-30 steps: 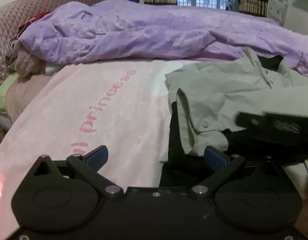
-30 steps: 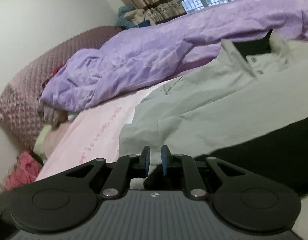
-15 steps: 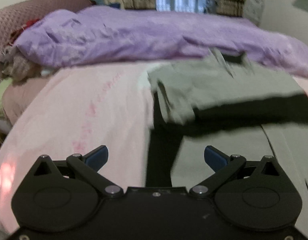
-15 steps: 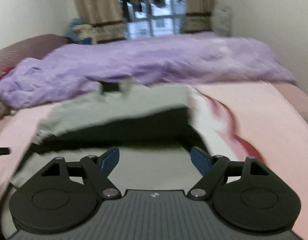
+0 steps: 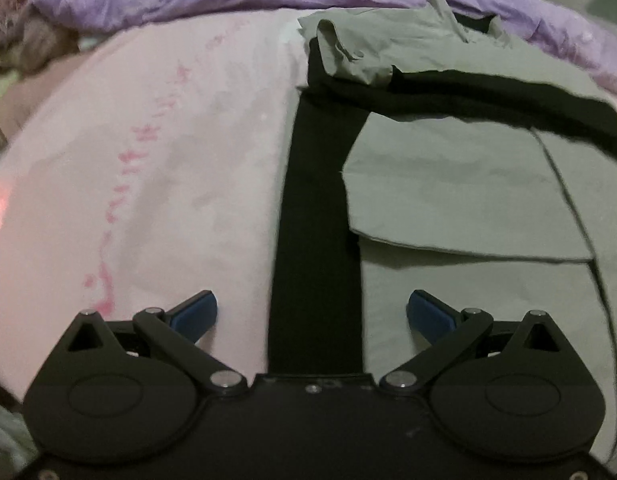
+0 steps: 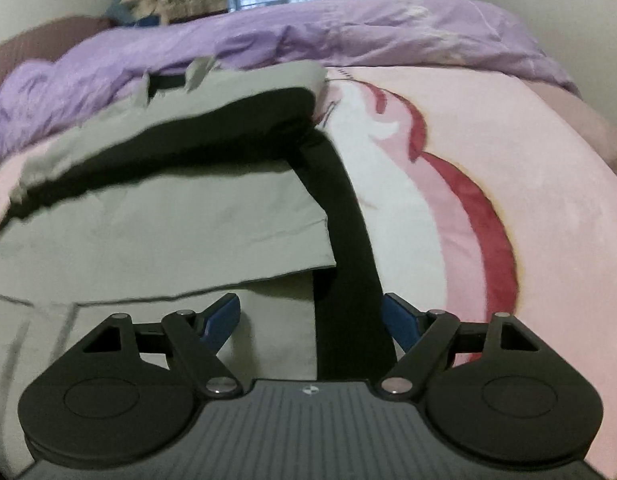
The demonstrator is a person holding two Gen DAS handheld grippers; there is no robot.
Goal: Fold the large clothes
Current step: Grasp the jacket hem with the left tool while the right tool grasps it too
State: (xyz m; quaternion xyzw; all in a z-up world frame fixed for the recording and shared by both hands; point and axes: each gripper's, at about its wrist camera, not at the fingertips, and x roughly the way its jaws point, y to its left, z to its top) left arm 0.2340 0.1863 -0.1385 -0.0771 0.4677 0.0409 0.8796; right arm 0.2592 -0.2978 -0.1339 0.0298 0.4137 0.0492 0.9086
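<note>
On the pink printed bedsheet, at twelve o'clock of the left gripper, the grey-green jacket with black lining is seen spread flat; the jaws are spread wide, nothing gripped. From the right gripper, likewise released and empty, the jacket is seen at eleven o'clock, a crumpled purple quilt beyond.
</note>
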